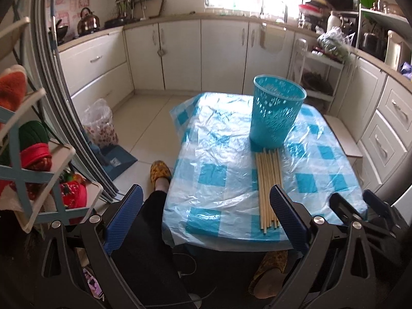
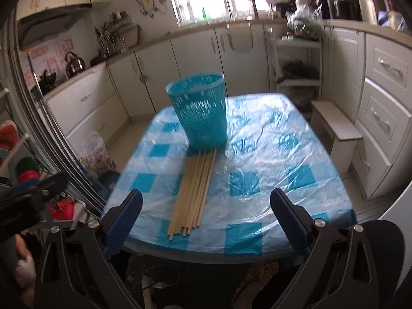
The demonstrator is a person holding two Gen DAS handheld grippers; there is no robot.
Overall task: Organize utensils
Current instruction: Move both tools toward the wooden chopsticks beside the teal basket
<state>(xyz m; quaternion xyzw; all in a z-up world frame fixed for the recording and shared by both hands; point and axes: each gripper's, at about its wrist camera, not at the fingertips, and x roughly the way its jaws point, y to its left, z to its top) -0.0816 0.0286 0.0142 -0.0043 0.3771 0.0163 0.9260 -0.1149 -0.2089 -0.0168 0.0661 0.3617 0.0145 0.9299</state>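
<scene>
A bundle of several wooden chopsticks (image 1: pixel 269 188) (image 2: pixel 195 188) lies on the table, tips toward a teal perforated plastic cup (image 1: pixel 276 112) (image 2: pixel 200 110) that stands upright just beyond them. My left gripper (image 1: pixel 206 206) hovers open at the table's near edge, with the chopsticks' near ends beside its right finger. My right gripper (image 2: pixel 206 206) is open too, held above the near edge, with the chopsticks' near ends between its spread fingers but untouched. The right gripper (image 1: pixel 365 211) shows at the lower right of the left wrist view.
The table (image 1: pixel 219 170) (image 2: pixel 270 159) wears a blue-and-white checked plastic cover. A rack of colourful items (image 1: pixel 38 170) stands at the left, a bin bag (image 1: pixel 99 123) on the floor, a white stool (image 2: pixel 337 126) on the right. The person's slippered feet (image 1: pixel 159 172) are below the table edge.
</scene>
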